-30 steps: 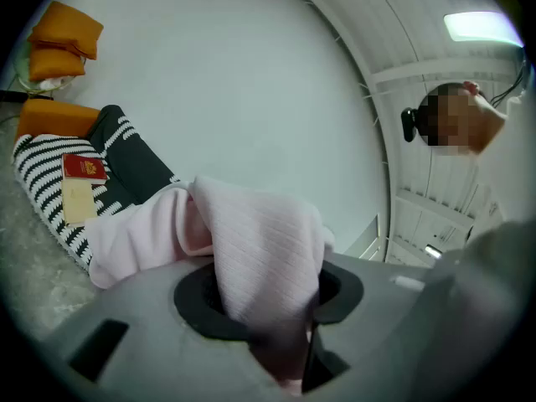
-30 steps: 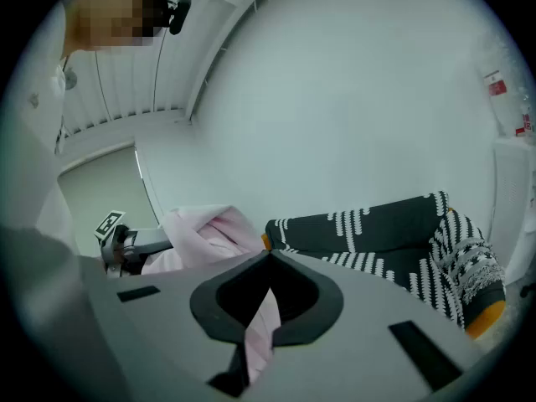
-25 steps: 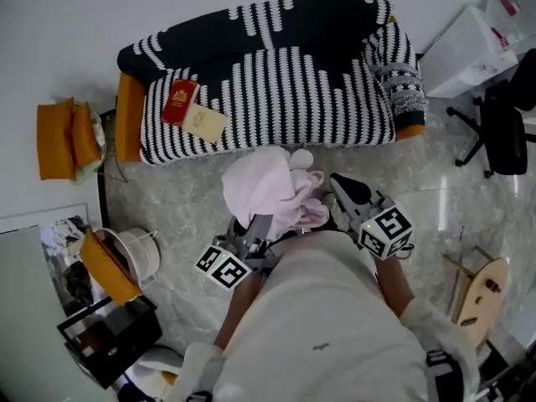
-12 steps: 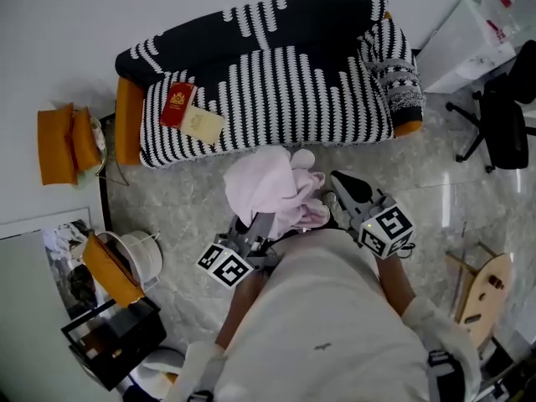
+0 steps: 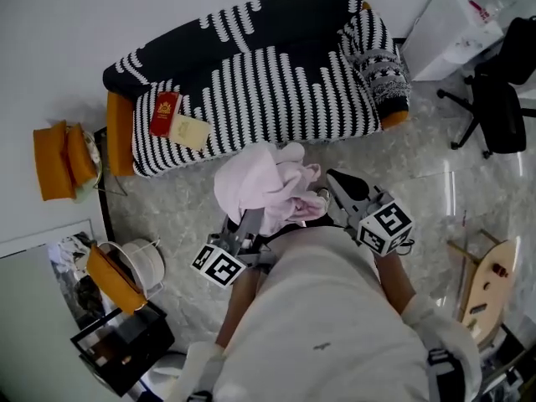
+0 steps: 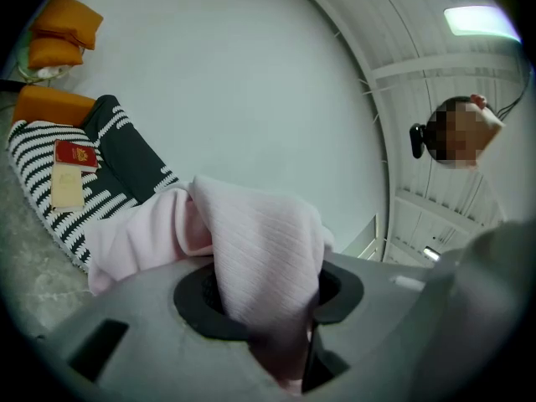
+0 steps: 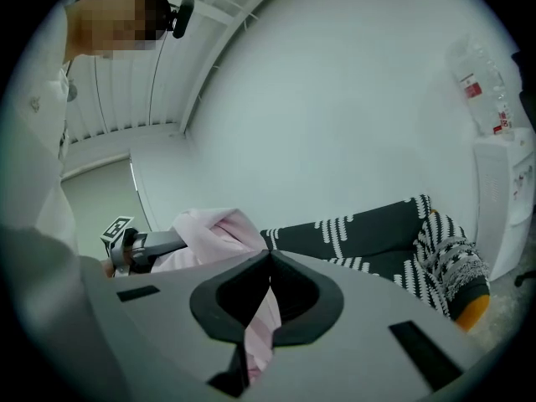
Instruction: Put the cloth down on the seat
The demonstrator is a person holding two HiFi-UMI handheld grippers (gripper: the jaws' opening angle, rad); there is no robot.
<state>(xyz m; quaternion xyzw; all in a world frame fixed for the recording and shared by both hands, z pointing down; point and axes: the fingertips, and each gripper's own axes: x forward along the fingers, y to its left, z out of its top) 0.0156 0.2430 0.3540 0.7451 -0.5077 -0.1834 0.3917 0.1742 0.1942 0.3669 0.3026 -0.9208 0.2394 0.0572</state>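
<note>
We held the cloth (image 5: 266, 187) bunched near the front edge of the sofa (image 5: 276, 90), left gripper (image 5: 249, 222) and right gripper (image 5: 327, 195) both clenched on it.

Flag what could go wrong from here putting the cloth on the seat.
1. The pink cloth hangs between left gripper and right gripper, seemingly over the floor, short of the sofa seat; an early release could drop it there.
2. A red booklet and cream card lie on the seat's left end; the cloth could cover them.
3. Cloth sits deep in both jaws and may snag on opening.
</note>
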